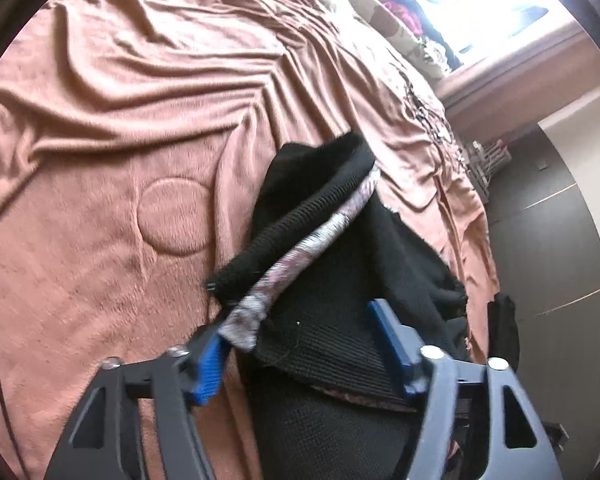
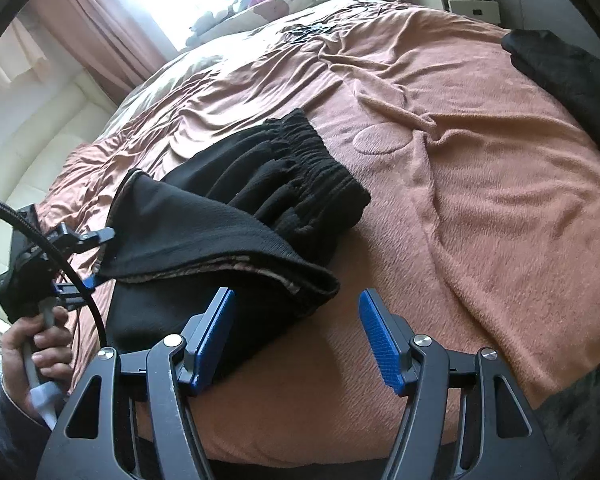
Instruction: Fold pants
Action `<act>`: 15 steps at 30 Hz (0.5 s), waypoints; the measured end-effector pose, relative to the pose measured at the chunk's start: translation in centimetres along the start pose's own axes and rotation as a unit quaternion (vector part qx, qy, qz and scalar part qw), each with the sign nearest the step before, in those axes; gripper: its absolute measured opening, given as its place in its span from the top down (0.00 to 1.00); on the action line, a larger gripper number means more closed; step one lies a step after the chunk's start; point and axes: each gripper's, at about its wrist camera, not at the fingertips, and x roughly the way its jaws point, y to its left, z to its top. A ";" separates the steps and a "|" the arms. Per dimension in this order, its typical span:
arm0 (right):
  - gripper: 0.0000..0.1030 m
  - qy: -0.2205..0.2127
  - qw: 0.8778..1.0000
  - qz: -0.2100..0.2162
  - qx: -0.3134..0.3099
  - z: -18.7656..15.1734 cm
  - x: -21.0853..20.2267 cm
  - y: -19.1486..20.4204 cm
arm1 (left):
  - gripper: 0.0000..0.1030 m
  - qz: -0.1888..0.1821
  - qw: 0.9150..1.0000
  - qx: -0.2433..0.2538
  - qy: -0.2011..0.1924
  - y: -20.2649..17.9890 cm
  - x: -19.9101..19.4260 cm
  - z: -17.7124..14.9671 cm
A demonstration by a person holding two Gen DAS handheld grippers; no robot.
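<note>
Black pants (image 2: 260,208) lie half-folded on the blanket (image 2: 480,200). Left gripper (image 1: 300,336) jaws look spread around a raised hem (contact unclear); right gripper (image 2: 296,336) is spread, empty. Lay that edge squarely over the waistband.

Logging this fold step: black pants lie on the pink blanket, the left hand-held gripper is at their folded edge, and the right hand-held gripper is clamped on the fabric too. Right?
Not quite. The right hand-held gripper is open and holds nothing, as the right wrist view shows. The black pants do lie on the pink blanket, with the left hand-held gripper at their folded edge.

Pants (image 2: 260,216) on blanket (image 2: 480,208), left of right gripper (image 2: 298,336).
</note>
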 end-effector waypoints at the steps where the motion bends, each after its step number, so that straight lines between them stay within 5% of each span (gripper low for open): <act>1: 0.39 0.000 1.000 -0.001 -0.001 0.0 0.1 0.0 | 0.42 -0.004 1.000 0.001 -0.002 0.0 -0.2 0.2; 8: 0.39 0.002 1.000 -0.007 -0.012 0.2 1.0 -0.2 | 0.44 -0.007 1.000 0.014 0.003 0.0 0.6 1.1; 10: 0.40 0.000 1.000 -0.011 -0.014 0.3 1.2 -0.4 | 0.65 0.000 1.000 0.017 0.007 -0.1 0.9 1.2; 12: 0.53 -0.003 1.000 -0.014 -0.020 0.4 1.2 -0.3 | 0.84 -0.003 1.000 0.018 0.008 -0.3 0.7 1.3; 15: 0.73 -0.005 1.000 -0.003 -0.027 0.5 1.1 -0.3 | 0.92 -0.018 1.000 0.026 0.003 -1.2 -0.1 2.0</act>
